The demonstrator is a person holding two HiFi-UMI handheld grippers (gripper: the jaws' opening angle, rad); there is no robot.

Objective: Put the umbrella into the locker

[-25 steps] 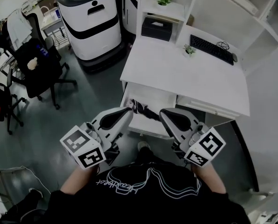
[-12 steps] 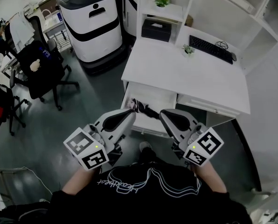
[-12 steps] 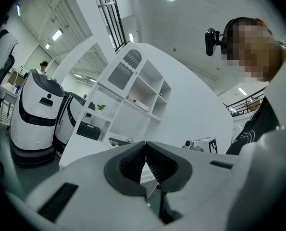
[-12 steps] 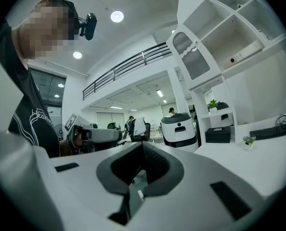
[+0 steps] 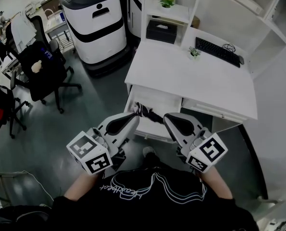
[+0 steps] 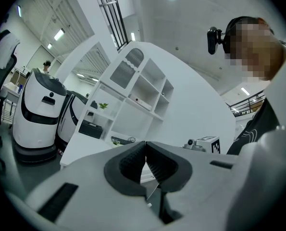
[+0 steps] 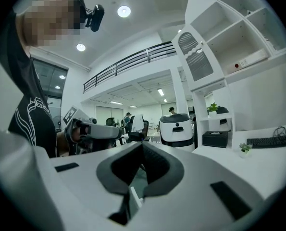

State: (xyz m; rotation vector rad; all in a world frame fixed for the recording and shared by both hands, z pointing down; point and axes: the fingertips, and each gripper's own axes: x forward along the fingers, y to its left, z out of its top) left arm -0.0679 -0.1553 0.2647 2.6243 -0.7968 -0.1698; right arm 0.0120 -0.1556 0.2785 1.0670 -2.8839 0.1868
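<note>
A dark folded umbrella (image 5: 147, 112) lies in the open white drawer (image 5: 155, 100) under the desk. My left gripper (image 5: 133, 116) hovers just left of the umbrella's near end, jaws shut with nothing between them. My right gripper (image 5: 165, 117) hangs just right of that end, also shut and empty. In the left gripper view the ribbed pads (image 6: 133, 161) meet, and the right gripper's marker cube (image 6: 206, 142) shows beyond. The right gripper view shows its own pads (image 7: 155, 166) closed, with the left gripper (image 7: 92, 129) opposite.
The white desk (image 5: 191, 76) carries a keyboard (image 5: 217, 50) and a small plant (image 5: 194, 52), with shelves (image 5: 167, 13) behind. A large white robot unit (image 5: 93, 20) stands at the left, near black office chairs (image 5: 42, 71). A second closed drawer front (image 5: 215, 110) is to the right.
</note>
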